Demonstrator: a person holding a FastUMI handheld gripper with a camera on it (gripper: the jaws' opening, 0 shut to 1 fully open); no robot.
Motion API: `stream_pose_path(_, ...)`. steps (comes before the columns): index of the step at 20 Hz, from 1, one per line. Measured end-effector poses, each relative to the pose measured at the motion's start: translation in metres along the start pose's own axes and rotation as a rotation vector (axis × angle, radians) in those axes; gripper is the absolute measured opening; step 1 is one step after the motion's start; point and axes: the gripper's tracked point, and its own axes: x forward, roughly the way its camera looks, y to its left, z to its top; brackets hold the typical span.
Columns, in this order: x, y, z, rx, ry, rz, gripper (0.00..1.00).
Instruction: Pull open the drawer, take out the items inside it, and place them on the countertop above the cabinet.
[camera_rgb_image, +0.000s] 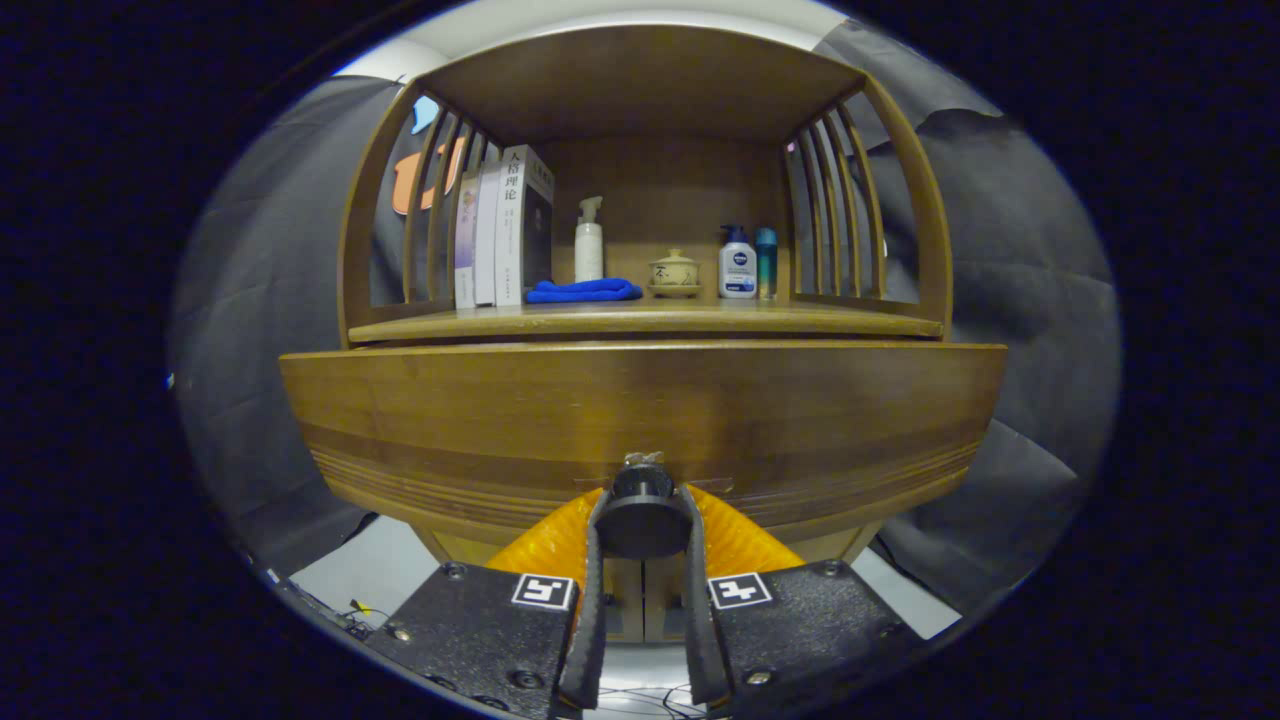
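**A:** Where do we have the gripper (641, 520)?

**B:** Low and level, facing the cabinet (640, 200) head-on. Both fingers (593, 560) are closed narrow on the round knob (641, 505) at the middle of the drawer front (640, 410), one pressing each side of it. The knob sits right between the fingertips.

**A:** And the drawer itself?

**B:** We see its wooden front as a wide curved band just beyond the fingers, standing forward of the countertop (640, 322) edge above it. We cannot see into the drawer, so we cannot tell what lies inside.

**A:** What do we have on the countertop?

**B:** From our left: a few upright books (505, 225) against the slatted side, a white pump bottle (588, 242) behind a folded blue cloth (585, 291), a small lidded ceramic pot (674, 272) on a saucer, then a white-and-blue pump bottle (737, 265) touching or just beside a slim teal bottle (766, 262).

**A:** Anything under us?

**B:** Pale floor (350, 570) and some thin cables (640, 695) below the fingers.
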Motion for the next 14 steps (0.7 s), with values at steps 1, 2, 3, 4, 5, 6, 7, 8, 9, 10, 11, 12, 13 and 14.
stream_pose_path(1, -0.008, 0.000, -0.002, 0.004, 0.000, 0.003, 0.36)
stream_pose_path(2, -0.014, 0.000, -0.004, 0.005, -0.001, 0.006, 0.36)
stream_pose_path(3, -0.020, 0.000, -0.006, 0.002, -0.004, 0.006, 0.36)
stream_pose_path(4, -0.027, -0.001, -0.008, -0.005, -0.005, 0.004, 0.36)
stream_pose_path(5, -0.033, -0.002, -0.010, -0.006, -0.007, 0.004, 0.36)
stream_pose_path(6, -0.039, -0.002, -0.012, 0.000, -0.007, 0.007, 0.36)
stream_pose_path(7, -0.045, -0.002, -0.014, 0.006, -0.002, 0.008, 0.36)
stream_pose_path(8, -0.052, -0.003, -0.017, 0.006, 0.002, 0.009, 0.36)
stream_pose_path(9, -0.052, -0.003, -0.018, 0.006, 0.004, 0.011, 0.36)
stream_pose_path(10, -0.054, -0.002, -0.022, 0.008, 0.010, 0.015, 0.36)
stream_pose_path(11, -0.060, -0.002, -0.024, 0.020, 0.007, 0.021, 0.36)
stream_pose_path(12, -0.072, -0.002, -0.031, 0.016, 0.016, 0.022, 0.36)
stream_pose_path(13, -0.078, -0.004, -0.033, 0.013, 0.012, 0.021, 0.36)
stream_pose_path(14, -0.086, -0.003, -0.034, 0.014, 0.016, 0.022, 0.36)
